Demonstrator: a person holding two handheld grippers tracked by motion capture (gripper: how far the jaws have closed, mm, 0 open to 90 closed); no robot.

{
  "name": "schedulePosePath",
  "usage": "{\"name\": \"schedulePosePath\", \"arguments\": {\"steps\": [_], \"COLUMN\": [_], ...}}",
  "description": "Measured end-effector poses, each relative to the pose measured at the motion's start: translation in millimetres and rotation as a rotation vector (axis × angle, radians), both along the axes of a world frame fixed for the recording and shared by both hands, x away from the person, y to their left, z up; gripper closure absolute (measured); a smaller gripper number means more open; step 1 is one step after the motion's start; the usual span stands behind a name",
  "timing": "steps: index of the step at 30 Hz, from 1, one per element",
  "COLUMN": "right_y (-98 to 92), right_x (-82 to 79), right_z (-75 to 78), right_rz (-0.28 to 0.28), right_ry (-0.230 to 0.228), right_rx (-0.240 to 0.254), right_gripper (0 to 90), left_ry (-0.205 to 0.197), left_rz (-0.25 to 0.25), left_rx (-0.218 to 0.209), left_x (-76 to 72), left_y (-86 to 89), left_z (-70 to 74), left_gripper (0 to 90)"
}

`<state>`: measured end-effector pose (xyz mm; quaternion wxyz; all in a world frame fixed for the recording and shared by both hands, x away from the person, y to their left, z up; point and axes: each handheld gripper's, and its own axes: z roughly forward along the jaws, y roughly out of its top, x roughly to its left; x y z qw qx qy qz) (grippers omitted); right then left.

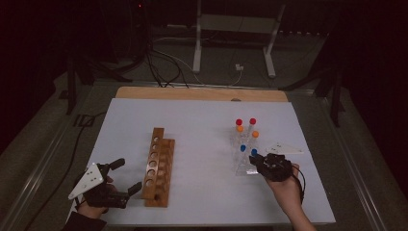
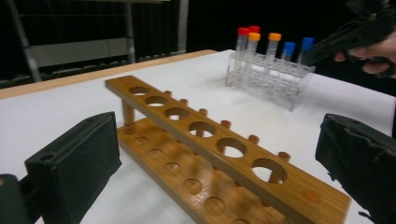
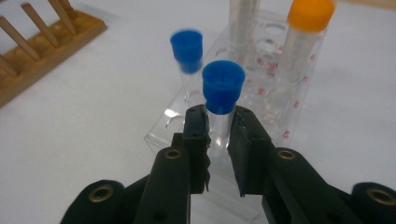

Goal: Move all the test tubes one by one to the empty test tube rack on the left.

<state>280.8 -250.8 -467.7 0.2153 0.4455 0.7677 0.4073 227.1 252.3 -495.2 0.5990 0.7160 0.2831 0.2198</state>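
A wide white counter with a strip of pale wood along its far edge is carrying everything. On its left half a long brown wooden rack with a row of round holes in its top bar is lying lengthwise, every hole empty. On the right half a clear plastic tube rack is standing, well apart from the wooden one, and it is holding six capped tubes in pairs: two red-capped ones at the far end, two orange-capped ones in the middle, two blue-capped ones nearest the person.

The left tool is sitting just beside the near end of the wooden rack, its two black jaws standing wide apart with nothing between them.

The right tool is reaching into the near end of the clear rack. Its jaws are closing tight on the clear tube with the round blue cap, the pads pressing the tube's body just below the cap. That tube is standing upright in the rack. The second blue-capped tube is standing just beyond it, untouched.
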Motion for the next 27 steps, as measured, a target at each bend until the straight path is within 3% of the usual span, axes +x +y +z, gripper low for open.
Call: {"name": "schedulePosePath", "arguments": {"steps": [3, 12, 15, 19, 22, 27], "right_y": [-1.9, -3.4, -3.4, -1.3, 2.1, 9.7], "right_x": [-2.4, -9.8, -12.9, -15.5, -18.0, -20.8], "right_z": [6.4, 25.8, 35.1, 42.0, 47.6, 52.2], "right_rz": [0.003, 0.019, 0.024, 0.038, 0.053, 0.085], "right_ry": [-0.016, -0.073, -0.101, -0.123, -0.137, -0.147], "right_rx": [0.008, 0.014, 0.02, 0.019, 0.023, 0.025], "right_gripper": [76.7, 76.7, 76.7, 76.7, 76.7, 76.6], "left_ry": [0.006, 0.008, -0.001, 0.035, 0.047, 0.034], "left_rz": [0.02, -0.047, -0.065, -0.097, -0.141, -0.156], "left_rx": [-0.019, -0.011, -0.034, -0.021, -0.048, -0.042], "left_x": [0.7, 1.5, 1.9, 1.2, -0.1, 0.3], "left_y": [3.4, -0.1, 0.1, -0.9, -3.3, -11.3], "left_z": [1.5, 4.5, 10.2, 20.5, 29.9, 44.8], "left_gripper": [0.6, 0.6, 0.6, 0.6, 0.6, 0.6]}}
